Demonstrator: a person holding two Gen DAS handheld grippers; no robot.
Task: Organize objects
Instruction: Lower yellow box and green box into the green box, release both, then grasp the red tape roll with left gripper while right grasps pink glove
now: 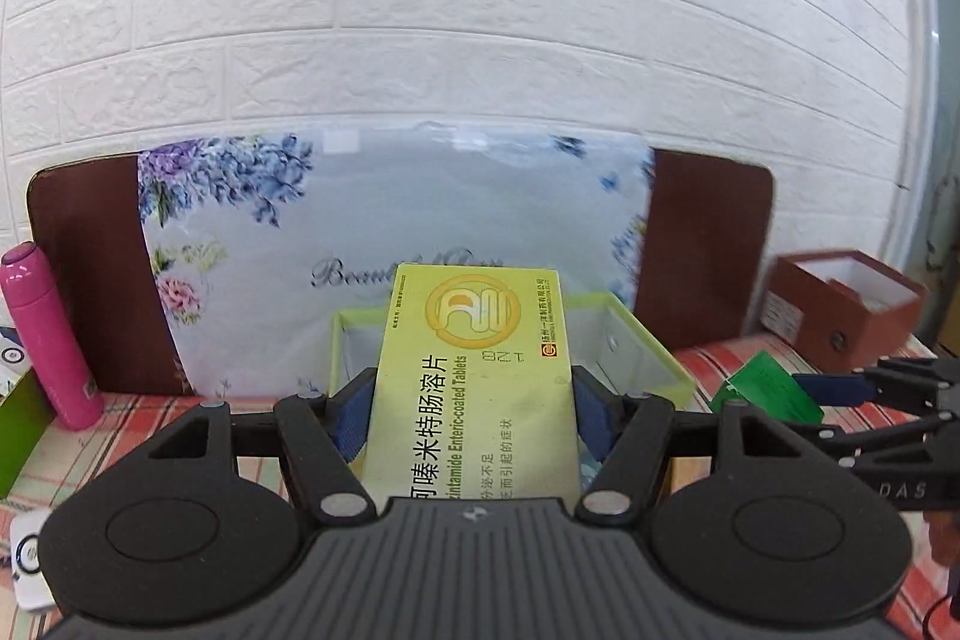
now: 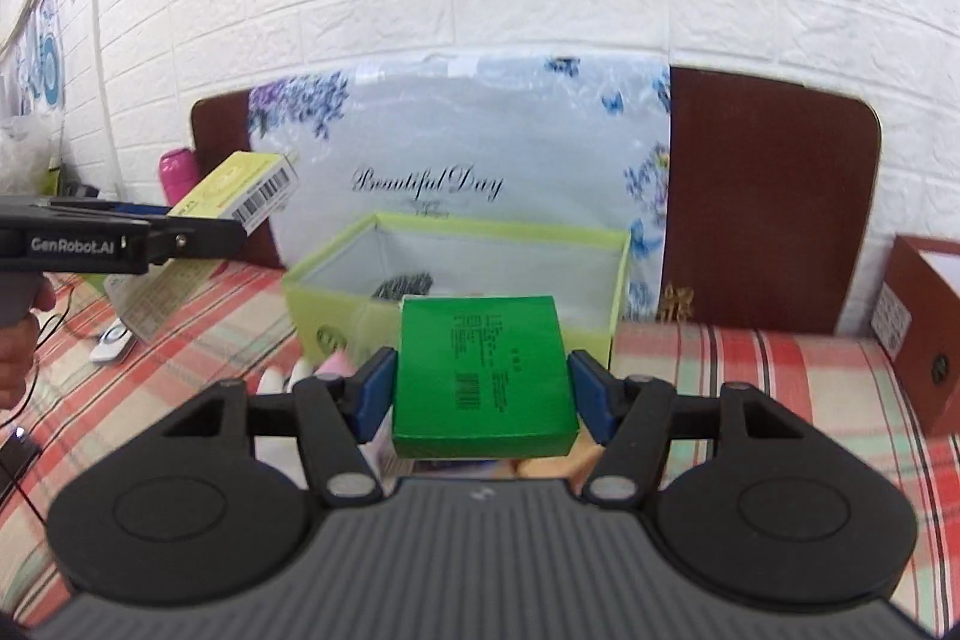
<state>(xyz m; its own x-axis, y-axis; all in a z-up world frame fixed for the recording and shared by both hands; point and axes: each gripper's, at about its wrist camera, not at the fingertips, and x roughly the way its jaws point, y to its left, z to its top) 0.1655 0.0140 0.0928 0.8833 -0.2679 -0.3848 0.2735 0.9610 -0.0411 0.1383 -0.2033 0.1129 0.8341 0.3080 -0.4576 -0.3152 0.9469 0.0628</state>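
My left gripper (image 1: pixel 471 403) is shut on a yellow medicine box (image 1: pixel 474 376), held in the air in front of a light green open bin (image 1: pixel 654 346). In the right wrist view my right gripper (image 2: pixel 480 391) is shut on a green box (image 2: pixel 483 376), just before the same light green bin (image 2: pixel 456 244), which holds a dark object. The left gripper (image 2: pixel 198 235) with the yellow box (image 2: pixel 249 193) shows at the left of the right wrist view. The right gripper's fingers (image 1: pixel 831 388) with the green box (image 1: pixel 765 391) show at the right of the left wrist view.
A floral panel (image 1: pixel 390 232) leans on a brown board (image 2: pixel 774 196) against the white brick wall. A pink bottle (image 1: pixel 48 334) stands left, a brown open box (image 1: pixel 846 304) right. A white remote (image 2: pixel 114 340), a paper box and pale items lie on the plaid cloth (image 2: pixel 750 370).
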